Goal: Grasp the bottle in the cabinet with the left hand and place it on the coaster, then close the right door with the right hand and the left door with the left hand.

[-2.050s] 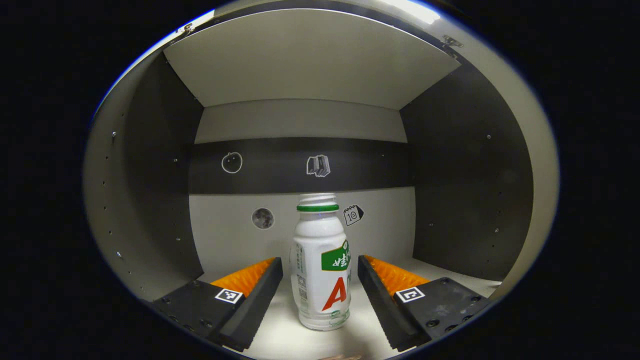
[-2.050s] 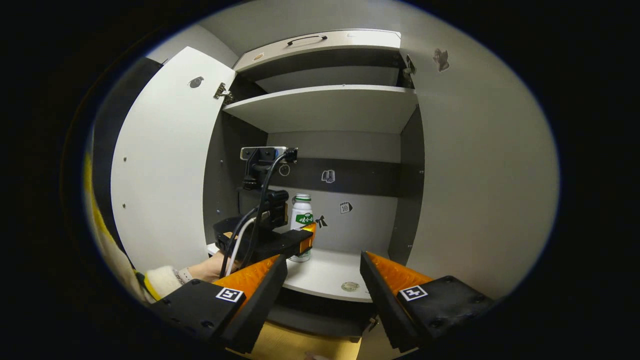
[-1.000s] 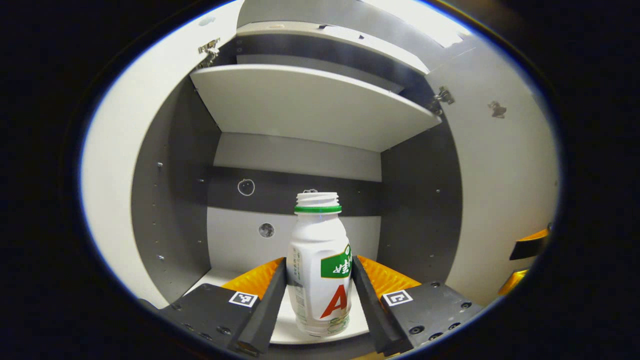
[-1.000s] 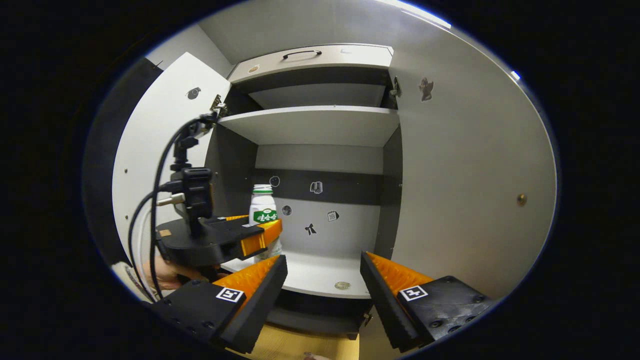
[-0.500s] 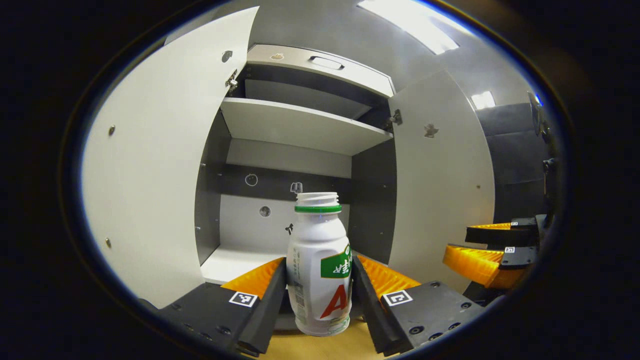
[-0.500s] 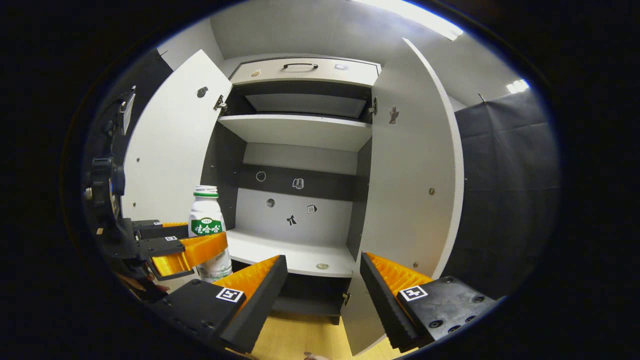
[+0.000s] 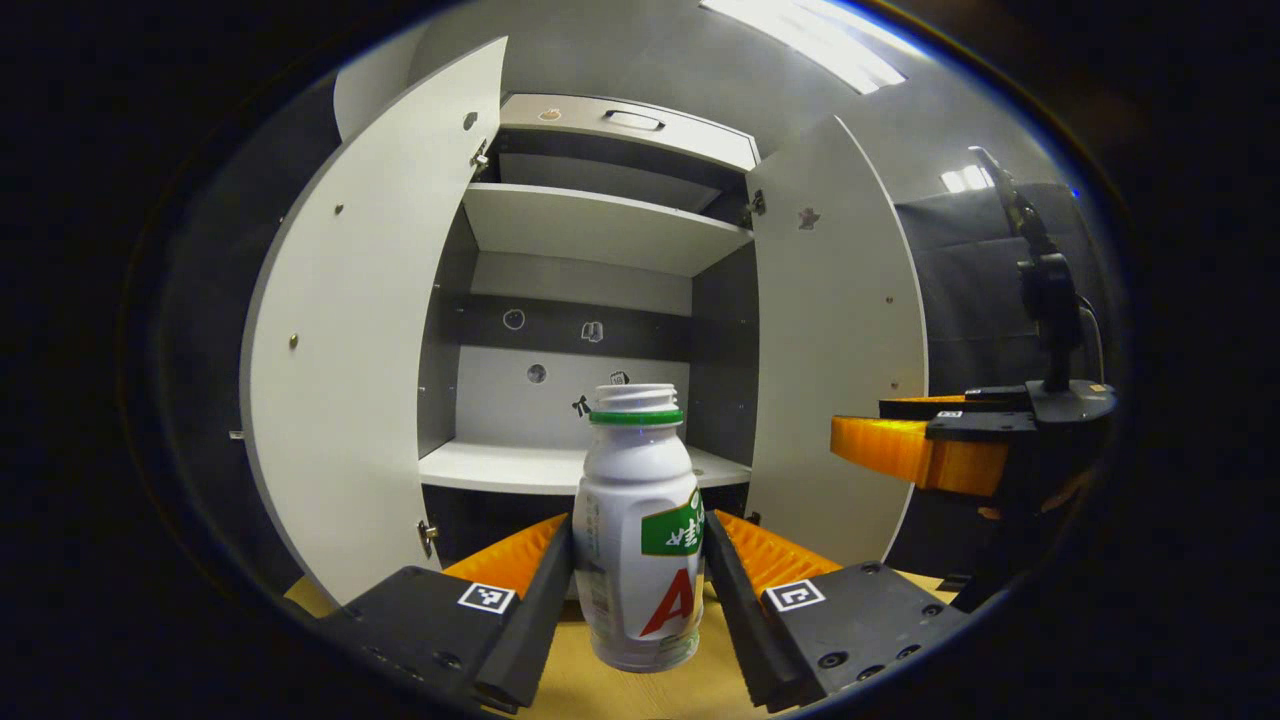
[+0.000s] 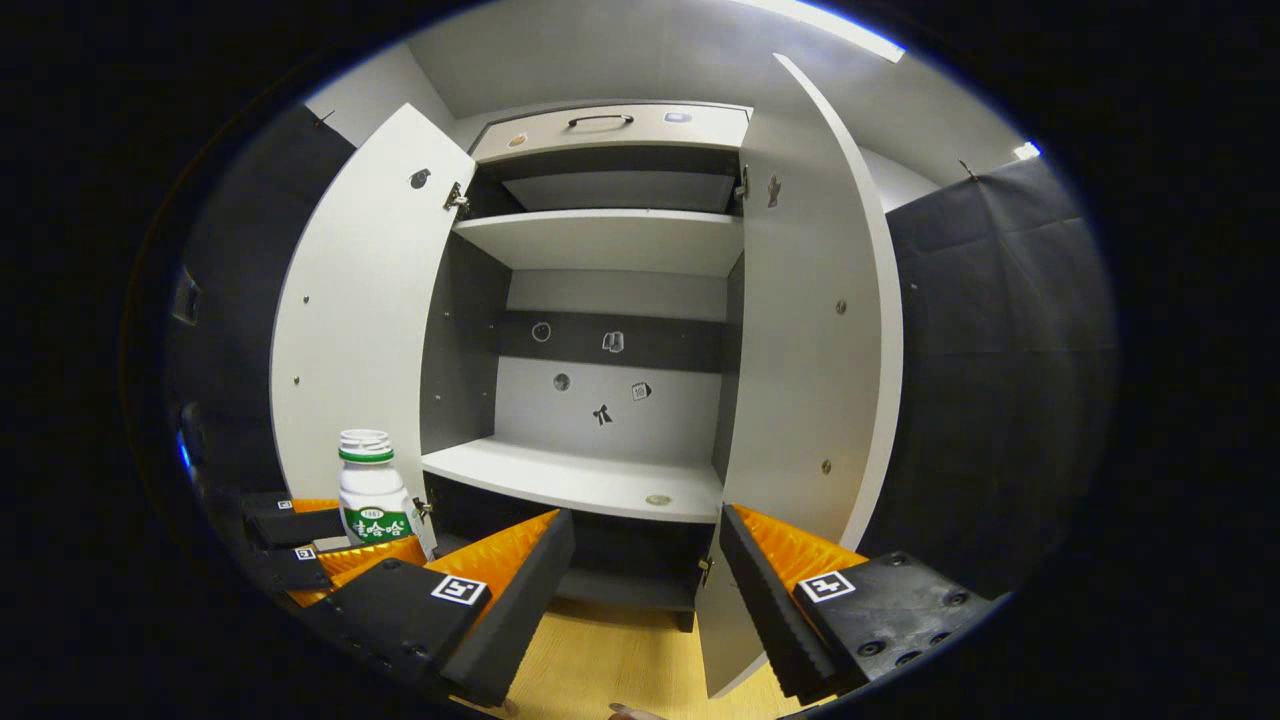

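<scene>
Bottle (image 7: 640,530) upright, white with a green neck ring and no cap, pinched between both fingers of the left hand-held gripper (image 7: 638,590), out in front of the cabinet (image 7: 590,225) and lifted clear above the wooden tabletop (image 7: 640,690). In the right gripper view the bottle (image 8: 372,495) sits low at the left, held in the left hand-held gripper (image 8: 330,555), beside the lower edge of the left door (image 8: 350,330).

Both doors stand open: left door (image 7: 360,330) swung out wide, right door (image 7: 835,330) also out. Lower shelf (image 7: 560,468) is bare white, with a small round mark (image 8: 657,499) near its front edge in the right gripper view. Small stickers (image 8: 612,342) on the back panel. Upper shelf (image 7: 600,225) above, drawer with a handle (image 7: 633,120) on top.

Right hand-held gripper (image 8: 645,560) spread wide, nothing between the fingers, pointing at the cabinet opening near the right door (image 8: 810,330). In the left gripper view it (image 7: 915,445) shows far right, just beside the right door's edge, apart from the bottle.
</scene>
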Available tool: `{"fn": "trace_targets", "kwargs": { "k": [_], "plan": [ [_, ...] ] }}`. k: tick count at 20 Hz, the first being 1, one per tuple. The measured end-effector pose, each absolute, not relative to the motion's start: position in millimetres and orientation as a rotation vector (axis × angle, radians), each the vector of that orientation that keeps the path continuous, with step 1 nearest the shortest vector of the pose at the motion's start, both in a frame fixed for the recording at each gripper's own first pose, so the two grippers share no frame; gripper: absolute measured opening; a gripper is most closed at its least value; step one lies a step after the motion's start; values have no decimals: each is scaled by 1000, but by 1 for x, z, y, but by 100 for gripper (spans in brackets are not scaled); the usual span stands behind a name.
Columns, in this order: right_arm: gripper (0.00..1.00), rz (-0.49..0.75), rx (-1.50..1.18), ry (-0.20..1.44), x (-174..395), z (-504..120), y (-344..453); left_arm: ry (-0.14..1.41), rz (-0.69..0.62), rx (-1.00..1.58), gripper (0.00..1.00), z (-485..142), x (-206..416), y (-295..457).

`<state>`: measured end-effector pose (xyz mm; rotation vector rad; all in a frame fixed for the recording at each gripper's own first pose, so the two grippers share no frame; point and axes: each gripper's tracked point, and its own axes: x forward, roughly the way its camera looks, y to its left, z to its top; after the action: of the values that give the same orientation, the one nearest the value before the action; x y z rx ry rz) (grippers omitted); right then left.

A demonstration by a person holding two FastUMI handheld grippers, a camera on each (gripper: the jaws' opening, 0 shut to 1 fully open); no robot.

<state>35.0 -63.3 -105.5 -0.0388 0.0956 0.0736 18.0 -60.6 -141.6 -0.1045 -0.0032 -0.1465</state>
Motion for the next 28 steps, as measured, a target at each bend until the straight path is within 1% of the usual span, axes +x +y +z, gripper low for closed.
{"fn": "trace_targets", "kwargs": {
  "k": [6,11,17,21,25,28],
  "plan": [
    [97,147,-42,106,7,-152,-60,26,-74,-72,76,-227,-23,-77],
    [97,136,-8,155,-17,-193,-67,43,-71,-39,76,-274,-47,-95],
    [97,146,-25,184,-28,-218,-69,45,-36,-9,76,-318,-53,-91],
    [97,178,-49,209,-28,-236,-64,71,4,-67,76,-350,-53,-86],
    [97,218,-47,228,-33,-245,-55,77,38,-34,76,-367,-55,-86],
    [97,230,-50,238,-33,-251,-53,46,26,-26,76,-365,-60,-93]
  ]
}}
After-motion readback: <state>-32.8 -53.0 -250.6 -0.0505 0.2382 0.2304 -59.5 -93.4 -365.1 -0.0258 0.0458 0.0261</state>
